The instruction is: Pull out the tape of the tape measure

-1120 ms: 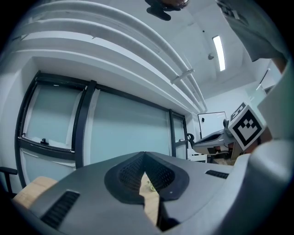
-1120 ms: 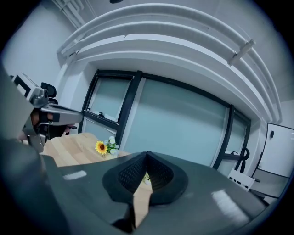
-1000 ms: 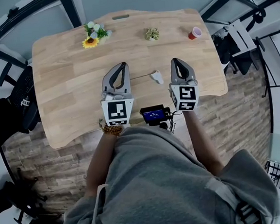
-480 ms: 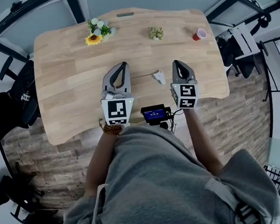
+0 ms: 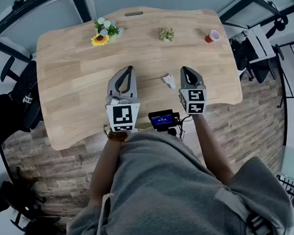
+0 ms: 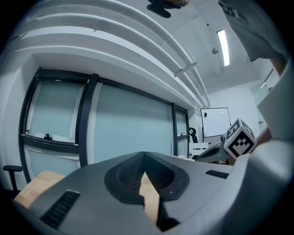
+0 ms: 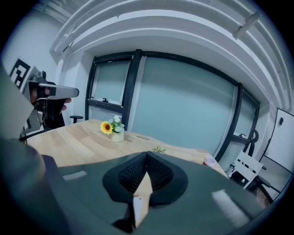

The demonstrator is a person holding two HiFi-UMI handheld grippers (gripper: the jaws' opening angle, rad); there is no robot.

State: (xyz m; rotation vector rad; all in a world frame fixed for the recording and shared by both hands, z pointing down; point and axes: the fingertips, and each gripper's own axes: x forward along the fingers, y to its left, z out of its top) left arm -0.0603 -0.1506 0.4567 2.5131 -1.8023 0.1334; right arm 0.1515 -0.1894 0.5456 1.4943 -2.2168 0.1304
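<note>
A small white tape measure (image 5: 169,80) lies on the wooden table (image 5: 71,70), a little left of my right gripper (image 5: 184,69) and apart from it. That gripper's jaws meet at the tips, with nothing held; in the right gripper view (image 7: 147,154) a white bit, perhaps the tape measure, shows through the slot below the tips. My left gripper (image 5: 129,68) hovers over the table's middle, further left of the tape measure. Its jaws (image 6: 144,154) are shut and empty too.
At the table's far edge stand a sunflower vase (image 5: 105,32), a small green plant (image 5: 167,34) and a red cup (image 5: 212,35). A black office chair (image 5: 17,100) sits left of the table. A black device with a blue screen (image 5: 162,120) hangs near the front edge.
My right gripper has sunk a little toward the table beside the tape measure. The left gripper has stayed put and both stay shut.
</note>
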